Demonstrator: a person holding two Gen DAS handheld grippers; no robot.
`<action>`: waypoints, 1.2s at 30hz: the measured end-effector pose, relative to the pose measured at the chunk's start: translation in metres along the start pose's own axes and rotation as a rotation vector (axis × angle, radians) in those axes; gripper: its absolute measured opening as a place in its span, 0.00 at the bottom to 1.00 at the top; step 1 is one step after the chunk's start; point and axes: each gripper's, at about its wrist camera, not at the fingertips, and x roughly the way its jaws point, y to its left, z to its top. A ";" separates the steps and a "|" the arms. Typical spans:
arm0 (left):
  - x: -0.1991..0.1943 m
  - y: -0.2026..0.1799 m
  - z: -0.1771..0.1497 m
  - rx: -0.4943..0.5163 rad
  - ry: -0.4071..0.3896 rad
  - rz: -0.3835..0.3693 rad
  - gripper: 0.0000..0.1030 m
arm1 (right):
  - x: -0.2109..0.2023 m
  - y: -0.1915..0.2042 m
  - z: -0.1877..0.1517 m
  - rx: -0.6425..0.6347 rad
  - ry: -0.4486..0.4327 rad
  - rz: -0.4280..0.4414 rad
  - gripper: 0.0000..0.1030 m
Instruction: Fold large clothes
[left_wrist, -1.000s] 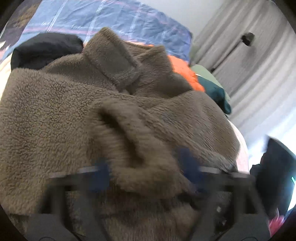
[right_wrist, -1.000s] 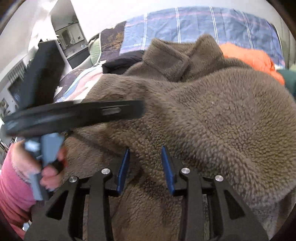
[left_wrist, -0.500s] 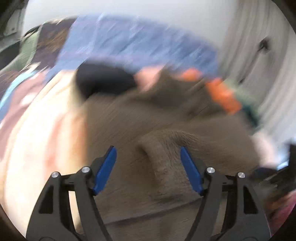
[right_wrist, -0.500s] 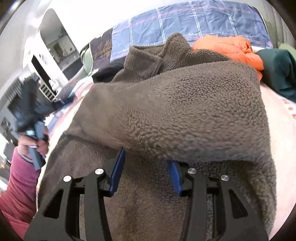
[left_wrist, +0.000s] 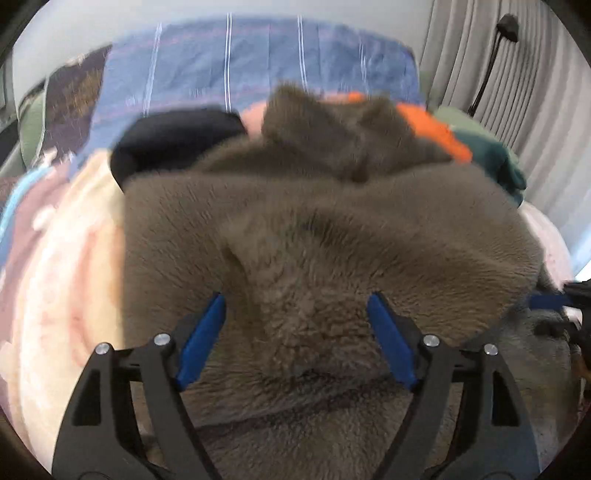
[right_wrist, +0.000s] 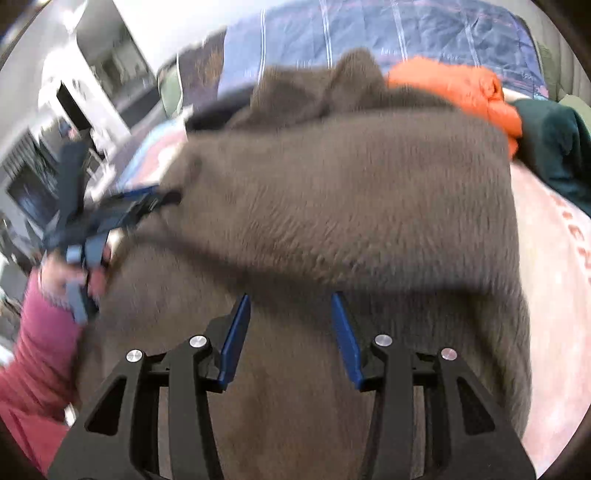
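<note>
Both hand-held grippers are held low over the bed — the left hand-held gripper with blue pads spread wide, the right hand-held gripper parted too, neither clamped on anything. The brown fleece jacket is spread just beyond them, a raised fold between the left pads — curtains hang far right.

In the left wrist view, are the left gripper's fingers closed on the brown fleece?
No: the left gripper stands wide open, its blue fingers apart on either side of a hump of the brown fleece.
</note>
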 end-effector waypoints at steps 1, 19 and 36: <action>0.006 0.002 0.001 -0.028 0.008 -0.033 0.38 | -0.004 0.002 -0.007 -0.022 0.007 -0.001 0.45; -0.057 0.051 -0.033 -0.075 -0.096 0.085 0.33 | 0.013 -0.029 0.007 -0.001 -0.099 -0.388 0.54; 0.024 -0.043 -0.031 0.263 -0.062 0.203 0.50 | 0.057 -0.034 0.034 -0.019 -0.163 -0.384 0.63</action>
